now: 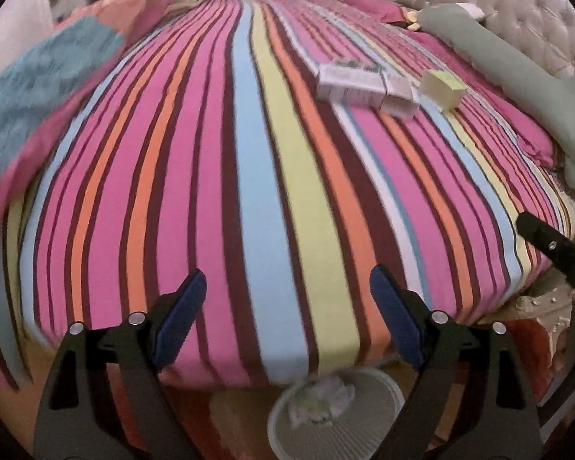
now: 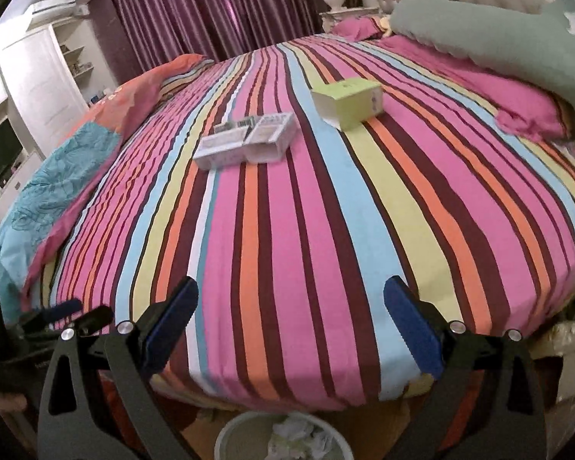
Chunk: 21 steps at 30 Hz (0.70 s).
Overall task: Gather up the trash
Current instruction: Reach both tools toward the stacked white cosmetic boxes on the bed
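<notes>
both claws are hanging over the near edge of the striped bed point(image 2: 287, 230), and both are spread wide with nothing between the blue pads. the left gripper point(image 1: 287, 306) is sitting just above the waste bin point(image 1: 379, 402), which is standing on the floor against the foot of the bed and already holding crumpled paper point(image 1: 322, 398). the right gripper point(image 2: 291, 318) is hovering beside it, over the same bin.

the trash not yet collected is lying well up the bed, toward the headboard side and nearer the right edge: two pale grey cartons point(image 2: 245, 142) touching each other side by side, and a yellow-green box point(image 2: 349, 103) a little apart from them, closer to the pink pillow point(image 2: 517, 103).

the risks i am judging from here: the cartons look empty and light, so a claw closing off-centre is likely to be crushing a wall or squirting the box sideways across the sheet. because the two grey ones are touching, a grab at one is likely to be nudging its neighbour. the mattress gives, so pressing down may be tilting a box away from the pads. the reach is long, and a loosely pinched box could be dropping onto the bed or missing the bin's rim on the carry back. the left view is blurred, so fine alignment there is uncertain.
</notes>
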### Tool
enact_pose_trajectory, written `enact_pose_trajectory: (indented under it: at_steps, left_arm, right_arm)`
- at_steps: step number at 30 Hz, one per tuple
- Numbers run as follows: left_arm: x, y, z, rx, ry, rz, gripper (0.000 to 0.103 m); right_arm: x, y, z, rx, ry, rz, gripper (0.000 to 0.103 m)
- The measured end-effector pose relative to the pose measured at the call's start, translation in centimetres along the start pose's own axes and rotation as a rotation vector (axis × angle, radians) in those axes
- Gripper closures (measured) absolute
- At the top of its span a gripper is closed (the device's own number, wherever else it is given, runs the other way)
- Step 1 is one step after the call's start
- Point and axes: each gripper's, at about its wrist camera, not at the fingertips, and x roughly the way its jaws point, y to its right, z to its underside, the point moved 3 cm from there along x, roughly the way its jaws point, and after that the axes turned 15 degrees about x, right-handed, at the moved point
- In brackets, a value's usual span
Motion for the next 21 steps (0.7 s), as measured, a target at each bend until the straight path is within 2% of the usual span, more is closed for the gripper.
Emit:
enact_pose_trajectory:
  at_steps: [4,12,16,21]
  left_arm:
    - [0.8,-0.3,-3.1,0.025,0.025,-0.005,0.018]
    - [3.3,-1.3,-7.0,-0.013,0.023,0.022,0.018]
    - [4.7,-2.1,-9.1,-0.055,0.01,0.051,0.018]
    - [6.2,-2.2,-12.0,-0.124,0.008,0.111,0.018]
  right_arm:
    - [1.1,-1.3,-1.2,-0.056,0.009,0.019,0.01]
    - [5.3,-3.2,-3.4,-0.099,0.0,0.043,0.01]
    - [7.3,-4.4,-4.1,-0.143,-0.001,0.054,0.01]
    - [9.3,-4.2,-5.2,-0.131,-0.012,0.077,0.01]
